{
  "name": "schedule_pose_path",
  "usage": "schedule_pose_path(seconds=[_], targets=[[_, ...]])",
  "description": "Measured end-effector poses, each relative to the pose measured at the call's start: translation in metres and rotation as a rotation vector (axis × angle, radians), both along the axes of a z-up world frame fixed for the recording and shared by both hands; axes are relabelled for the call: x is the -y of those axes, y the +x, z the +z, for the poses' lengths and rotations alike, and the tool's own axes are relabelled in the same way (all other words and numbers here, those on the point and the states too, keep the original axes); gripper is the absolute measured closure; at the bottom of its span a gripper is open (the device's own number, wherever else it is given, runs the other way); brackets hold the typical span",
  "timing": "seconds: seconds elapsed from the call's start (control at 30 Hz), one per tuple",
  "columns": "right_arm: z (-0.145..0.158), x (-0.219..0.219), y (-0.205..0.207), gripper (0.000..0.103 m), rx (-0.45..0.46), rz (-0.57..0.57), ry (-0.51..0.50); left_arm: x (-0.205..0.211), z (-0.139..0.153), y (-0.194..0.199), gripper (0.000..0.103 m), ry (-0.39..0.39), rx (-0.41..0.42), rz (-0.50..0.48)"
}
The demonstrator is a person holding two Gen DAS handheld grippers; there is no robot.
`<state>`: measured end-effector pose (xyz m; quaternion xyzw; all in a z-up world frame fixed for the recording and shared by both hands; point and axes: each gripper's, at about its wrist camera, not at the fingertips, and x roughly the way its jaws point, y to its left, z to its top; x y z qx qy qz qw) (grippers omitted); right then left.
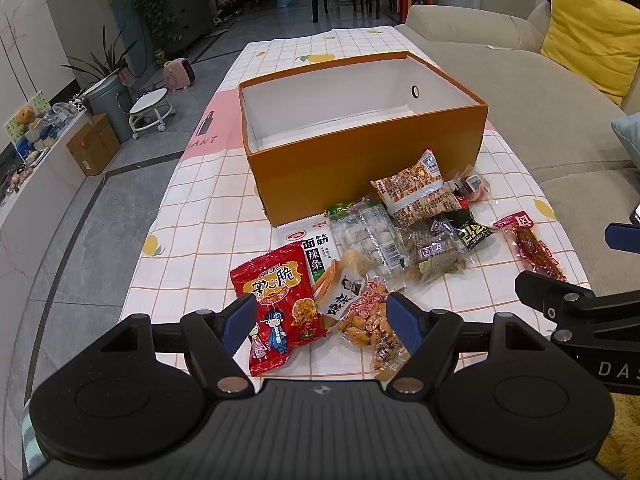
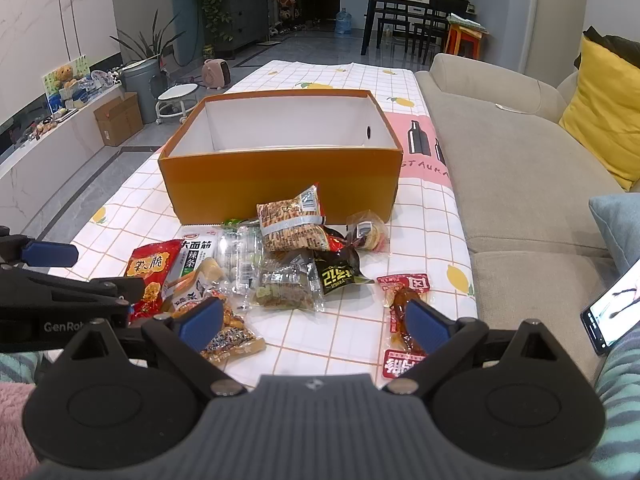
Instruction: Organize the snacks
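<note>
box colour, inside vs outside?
Box: orange outside, white inside. Clearest in the right wrist view.

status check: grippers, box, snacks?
Left gripper open, right gripper open, neither holding anything. Orange box open, looks empty. Snack pile on tablecloth beside box. Nothing blocking.

The left gripper [image 1: 322, 322] is held low at the near edge of the scene, its blue-padded fingers [image 1: 238, 322] spread wide with nothing clasped between them. The right gripper [image 2: 316, 326] is likewise held low and level, its jaws parted and its blue pads [image 2: 426, 326] bare. The two grippers are positioned side by side, each seen at the edge of the other's view.
</note>
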<state>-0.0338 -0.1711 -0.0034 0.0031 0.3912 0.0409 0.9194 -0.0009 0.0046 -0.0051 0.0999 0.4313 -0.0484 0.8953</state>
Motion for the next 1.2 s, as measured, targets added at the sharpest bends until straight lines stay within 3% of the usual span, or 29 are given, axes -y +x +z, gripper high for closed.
schedule_pose_path(seconds=[0.3,0.5,0.57,0.77,0.87,1.2], targets=[[0.000,0.000,0.000,0.008,-0.003,0.002,0.000,-0.001,0.001,0.001,0.017,-0.005,-0.007,0.001],[-0.009,0.002,0.007,0.008,-0.033,0.032,0.037,-0.011,-0.004,0.014,0.017,-0.037,-0.065,-0.002],[-0.014,0.001,0.011,0.008,-0.050,0.047,0.038,-0.016,-0.007,0.020,0.024,-0.064,-0.094,0.000],[-0.032,-0.005,0.025,0.016,-0.104,0.098,0.046,-0.030,-0.019,0.037,0.028,-0.184,-0.174,0.019],[-0.045,-0.007,0.034,0.025,-0.142,0.099,0.013,-0.031,-0.031,0.043,0.028,-0.258,-0.242,0.020],[-0.079,0.028,0.067,0.027,-0.213,-0.014,-0.115,-0.007,-0.067,0.057,0.022,-0.299,-0.349,0.150]])
